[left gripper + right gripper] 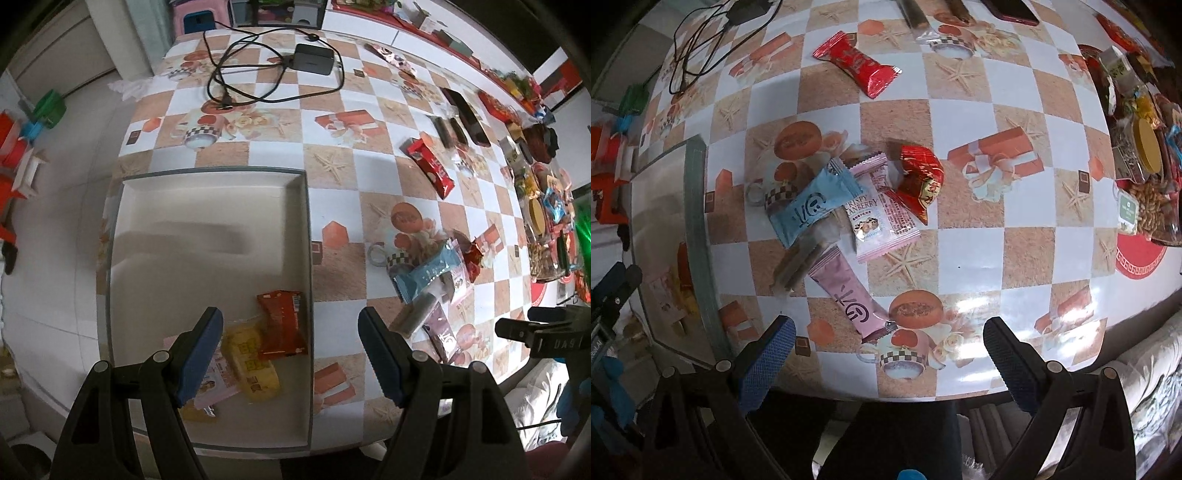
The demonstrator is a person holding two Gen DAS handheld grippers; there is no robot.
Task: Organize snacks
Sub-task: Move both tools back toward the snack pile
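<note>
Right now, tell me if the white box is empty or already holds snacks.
Holds snacks: the white box has an orange-red packet, a yellow packet and a pink packet at its near end.

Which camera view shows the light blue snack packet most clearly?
The right wrist view: the light blue snack packet lies near the centre, printed face visible. The left wrist view shows it smaller, toward the right side.

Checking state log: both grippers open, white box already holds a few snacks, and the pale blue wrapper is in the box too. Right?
Not quite. The pale blue snack wrapper lies on the checkered tablecloth in the loose pile, outside the shallow white box, as the right wrist view shows. The rest holds: the left gripper and right gripper are open, and the box holds a few snacks.
</note>
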